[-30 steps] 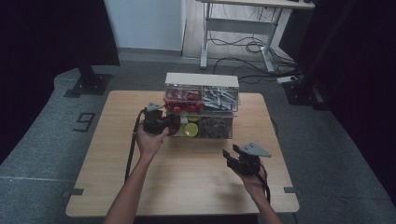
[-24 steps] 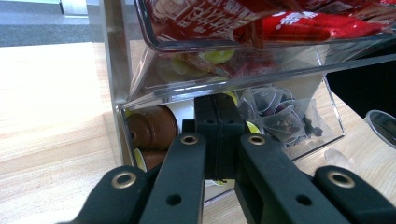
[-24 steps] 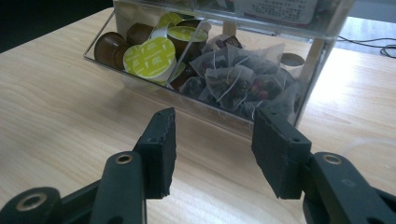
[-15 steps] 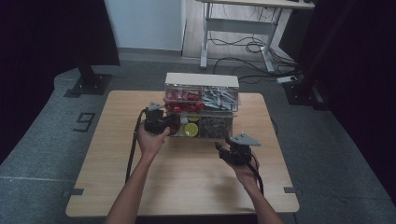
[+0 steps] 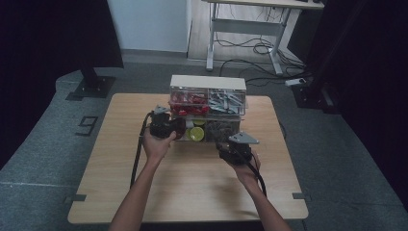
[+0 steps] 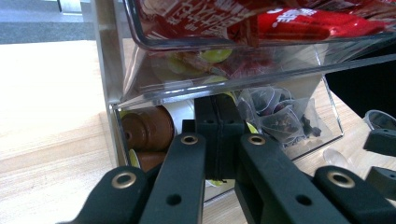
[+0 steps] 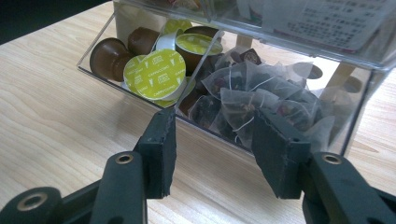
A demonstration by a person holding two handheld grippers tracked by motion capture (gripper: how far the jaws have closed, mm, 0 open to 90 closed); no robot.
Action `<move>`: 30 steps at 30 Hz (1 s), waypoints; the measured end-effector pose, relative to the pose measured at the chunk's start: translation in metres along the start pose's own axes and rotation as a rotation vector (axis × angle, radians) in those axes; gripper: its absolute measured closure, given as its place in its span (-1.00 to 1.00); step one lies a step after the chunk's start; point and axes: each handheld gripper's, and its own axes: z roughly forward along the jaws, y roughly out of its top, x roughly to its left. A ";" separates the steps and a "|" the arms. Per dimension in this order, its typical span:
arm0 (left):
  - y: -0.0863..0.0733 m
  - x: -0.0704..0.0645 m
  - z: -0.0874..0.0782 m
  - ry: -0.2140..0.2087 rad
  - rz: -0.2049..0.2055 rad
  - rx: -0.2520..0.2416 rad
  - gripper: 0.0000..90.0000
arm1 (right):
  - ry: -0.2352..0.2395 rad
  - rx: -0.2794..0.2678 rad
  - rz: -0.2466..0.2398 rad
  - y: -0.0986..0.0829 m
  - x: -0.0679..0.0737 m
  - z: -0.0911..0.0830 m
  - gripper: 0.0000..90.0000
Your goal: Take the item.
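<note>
The clear plastic organizer [image 5: 208, 108] stands at the far middle of the wooden table [image 5: 120, 144], its long side across it and its tilted lower bins facing the person. The left gripper [image 6: 219, 140] has its jaws pressed together at the bin of round brown capsules [image 6: 147, 130]. The right gripper [image 7: 215, 135] has its jaws wide apart and empty before the mesh tea bags [image 7: 243, 105].

claws: black, brass rivets | right claw [image 5: 230, 147]: grey triangular plate | cables: black

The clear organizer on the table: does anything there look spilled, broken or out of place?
Nothing stands out. The clear organizer stands upright on the table; coffee capsules and tea bags lie inside its open lower bin, and none has spilled onto the wood.
</note>
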 end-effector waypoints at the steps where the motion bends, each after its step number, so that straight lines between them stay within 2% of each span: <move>1: 0.000 0.000 0.000 0.001 0.000 0.001 1.00 | 0.000 0.002 0.000 0.000 0.000 0.001 0.10; 19: -0.002 0.000 0.003 0.001 -0.006 -0.001 1.00 | 0.005 0.029 0.050 0.008 -0.002 0.026 0.13; 27: -0.002 0.000 0.003 -0.001 -0.007 -0.005 1.00 | -0.028 0.039 0.033 0.006 -0.003 0.036 0.18; 30: -0.002 0.000 0.004 -0.003 -0.007 -0.003 1.00 | -0.042 0.047 0.044 0.006 -0.007 0.040 0.20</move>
